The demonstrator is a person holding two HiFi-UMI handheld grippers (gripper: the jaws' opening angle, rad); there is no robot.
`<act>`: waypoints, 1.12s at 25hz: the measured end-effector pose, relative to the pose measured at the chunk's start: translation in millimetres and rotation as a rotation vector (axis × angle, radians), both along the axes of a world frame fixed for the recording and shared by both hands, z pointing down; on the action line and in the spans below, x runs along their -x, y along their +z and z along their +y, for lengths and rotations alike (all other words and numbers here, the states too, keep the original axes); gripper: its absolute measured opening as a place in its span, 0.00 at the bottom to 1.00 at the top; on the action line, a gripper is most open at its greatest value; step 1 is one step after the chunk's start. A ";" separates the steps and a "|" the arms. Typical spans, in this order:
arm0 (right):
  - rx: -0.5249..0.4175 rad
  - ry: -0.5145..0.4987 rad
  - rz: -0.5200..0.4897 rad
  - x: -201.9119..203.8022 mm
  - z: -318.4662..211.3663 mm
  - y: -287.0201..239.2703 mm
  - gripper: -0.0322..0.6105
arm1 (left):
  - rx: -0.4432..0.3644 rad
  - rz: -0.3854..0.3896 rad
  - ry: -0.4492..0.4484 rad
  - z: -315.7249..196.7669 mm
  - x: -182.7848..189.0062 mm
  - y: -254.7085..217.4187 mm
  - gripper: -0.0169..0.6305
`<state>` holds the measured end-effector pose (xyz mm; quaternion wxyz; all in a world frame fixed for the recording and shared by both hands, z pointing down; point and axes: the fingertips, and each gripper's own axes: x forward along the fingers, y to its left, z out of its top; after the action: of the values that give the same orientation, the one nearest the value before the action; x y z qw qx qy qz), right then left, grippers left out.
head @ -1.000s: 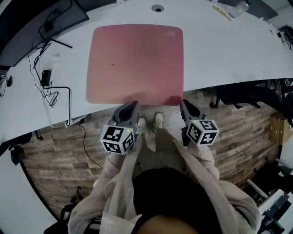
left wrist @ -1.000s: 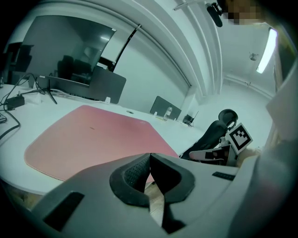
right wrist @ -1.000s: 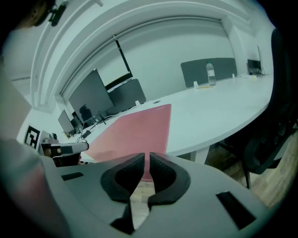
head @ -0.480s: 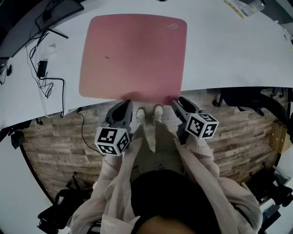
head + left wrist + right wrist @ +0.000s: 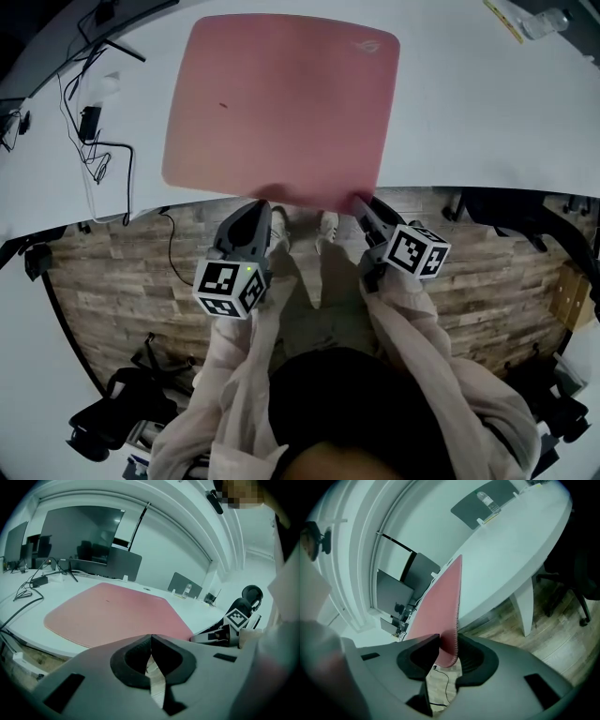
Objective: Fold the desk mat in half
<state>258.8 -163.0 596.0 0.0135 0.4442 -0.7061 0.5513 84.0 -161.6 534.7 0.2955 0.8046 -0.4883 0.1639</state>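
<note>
Desk mat (image 5: pixel 281 103): pink, thin, flat at the counter's (image 5: pixel 469 112) near edge, its near right corner just overhanging. Judged light, limp and slightly grippy; best taken at both near corners.
Right claw (image 5: pixel 360 201): half open, jaws just closing, that corner between them, unpinched.
Left claw (image 5: pixel 257 207): closed, empty, beside the near rim.
Corner logo (image 5: pixel 366 45): unreadable.

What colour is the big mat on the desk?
The mat is dusty pink; clearest in the head view.
</note>
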 end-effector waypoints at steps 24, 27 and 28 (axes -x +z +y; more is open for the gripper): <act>-0.034 0.233 0.310 19.4 -2.6 -53.7 0.10 | -0.088 0.098 0.174 -55.3 95.9 -28.5 0.07; -0.067 0.250 0.330 30.5 -7.3 -69.3 0.10 | -0.090 0.103 0.211 -59.9 102.7 -28.3 0.07; -0.081 0.255 0.331 34.9 -9.2 -74.9 0.10 | -0.092 0.105 0.224 -61.0 104.2 -28.3 0.07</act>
<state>223.9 -172.2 521.1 0.0416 0.6148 -0.6539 0.4390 -20.2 -222.7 506.4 0.2634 0.8743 -0.3862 0.1310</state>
